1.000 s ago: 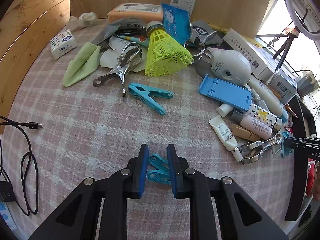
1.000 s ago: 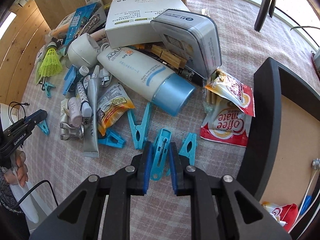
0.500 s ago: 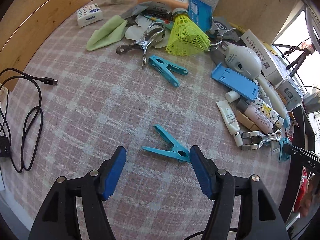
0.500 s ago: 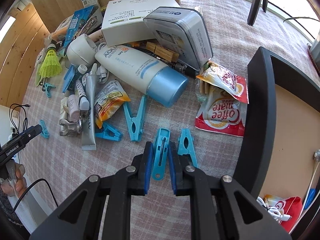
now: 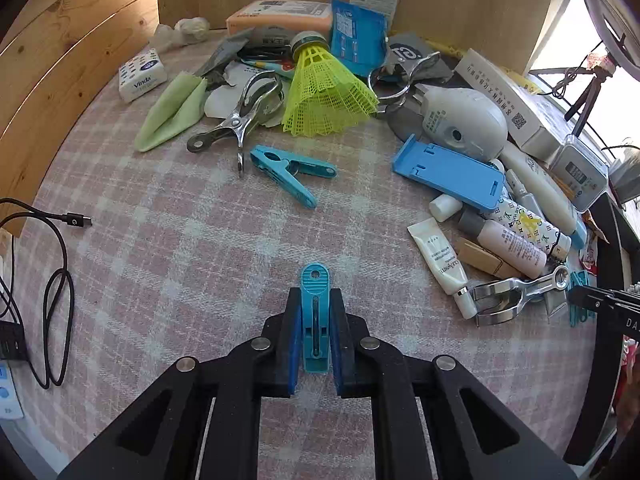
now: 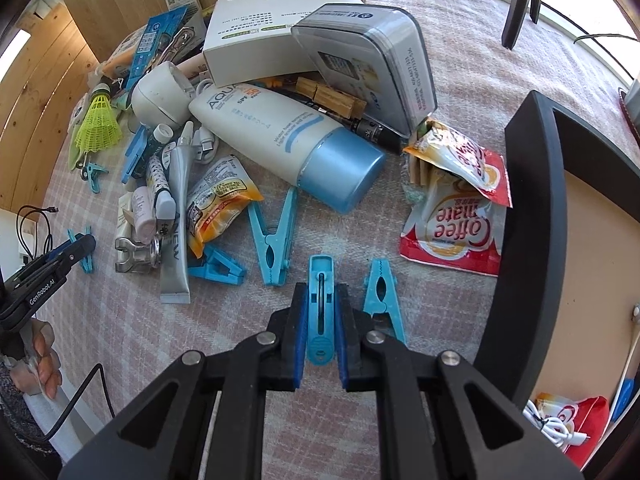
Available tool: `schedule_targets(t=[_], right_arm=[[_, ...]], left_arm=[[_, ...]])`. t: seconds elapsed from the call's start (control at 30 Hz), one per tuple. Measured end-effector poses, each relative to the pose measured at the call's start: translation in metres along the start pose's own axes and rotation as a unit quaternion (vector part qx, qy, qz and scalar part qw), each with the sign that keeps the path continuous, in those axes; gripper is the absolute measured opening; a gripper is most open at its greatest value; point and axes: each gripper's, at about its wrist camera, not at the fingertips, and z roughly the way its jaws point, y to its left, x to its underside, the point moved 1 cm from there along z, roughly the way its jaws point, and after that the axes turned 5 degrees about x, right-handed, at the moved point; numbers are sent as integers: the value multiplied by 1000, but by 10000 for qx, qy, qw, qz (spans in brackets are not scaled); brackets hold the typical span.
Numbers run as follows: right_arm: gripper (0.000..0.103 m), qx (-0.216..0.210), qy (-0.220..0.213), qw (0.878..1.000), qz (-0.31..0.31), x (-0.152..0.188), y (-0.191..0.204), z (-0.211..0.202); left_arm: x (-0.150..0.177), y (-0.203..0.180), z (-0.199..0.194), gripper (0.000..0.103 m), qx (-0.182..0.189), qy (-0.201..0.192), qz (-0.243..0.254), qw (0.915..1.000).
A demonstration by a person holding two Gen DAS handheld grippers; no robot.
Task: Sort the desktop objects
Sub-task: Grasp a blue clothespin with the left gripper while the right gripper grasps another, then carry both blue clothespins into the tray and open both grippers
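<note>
My left gripper (image 5: 315,296) points down at the pink checked cloth, its jaws closing. The blue pads press on a blue clothespin (image 5: 314,280) that stands edge-on between them, tip forward. My right gripper (image 6: 321,292) is closing tighter on a second blue clothespin (image 6: 321,272), which is gripped the same way. More blue clothespins lie loose: one (image 6: 382,292) just right of the right gripper, one (image 6: 272,240) to its left, another (image 5: 288,176) ahead of the left gripper. The left gripper (image 6: 80,246) also shows at the left edge of the right wrist view.
A cluttered pile holds a yellow shuttlecock (image 5: 324,96), metal clip (image 5: 240,120), blue phone stand (image 5: 448,172), tubes, a sunscreen bottle (image 6: 288,140) and Coffee mate packets (image 6: 456,232). A black-rimmed tray (image 6: 532,220) stands at right. A black cable (image 5: 60,280) lies left.
The left gripper let go of its clothespin and opened wide, then shut on it again, now edge-on with the tip forward. The right gripper kept its hold and hardly moved.
</note>
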Motion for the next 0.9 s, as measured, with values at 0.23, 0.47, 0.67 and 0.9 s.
schedule_targets(t=[0.23,0.47,0.67,0.9], right_arm=[[12,-356,-88,9989,290,3,-10,-12],[12,-482,-384,9972,413,6,-21,-45],[12,-433,-659,9951,601,18,-48,-77],[12,20,-951,9899,1055,47,-99,-105]], left_arm=[[1,5,-11,11,421,23,-232,9988],[-13,-8,-40,11,748,-194,-48,9970],[-22,-54,-47,11,1122,-199,420,9926],[-22,-154,-44,11,1762,-2,1377,9747]])
